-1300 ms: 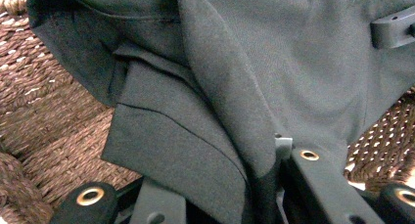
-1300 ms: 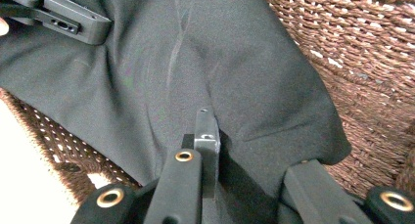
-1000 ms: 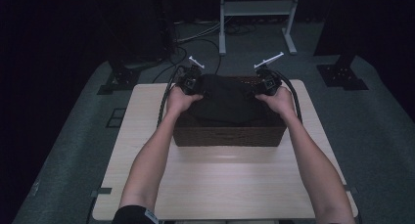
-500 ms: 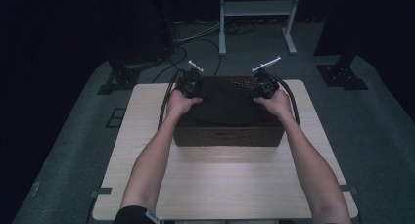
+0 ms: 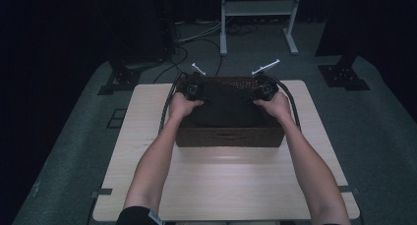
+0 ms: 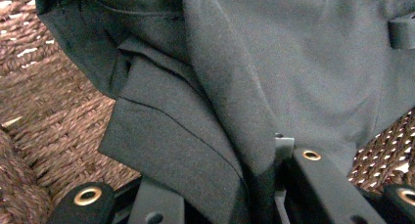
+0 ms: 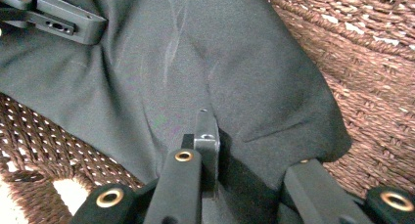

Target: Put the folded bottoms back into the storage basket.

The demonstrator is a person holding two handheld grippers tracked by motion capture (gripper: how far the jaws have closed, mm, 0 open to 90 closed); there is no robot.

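On the table (image 5: 221, 185), dark cloth (image 5: 223, 107) spans the basket (image 5: 228, 136) lengthwise.

Free room: the table (image 5: 221, 185) is bare wood on the near side, between the basket (image 5: 228, 136) and the person's edge, and in narrow strips left and right of the basket. Obstacles: the woven basket sits at the far middle of the table, and its walls hem in both hands. Dark cloth (image 5: 223, 107) covers most of its inside; some bare weave shows beside the cloth edges. Left gripper (image 5: 191, 90) and right gripper (image 5: 265, 90) sit at the far corners, jaws pinched on cloth. Cables loop outside both basket ends. A white stand (image 5: 258, 18) is beyond on the floor.
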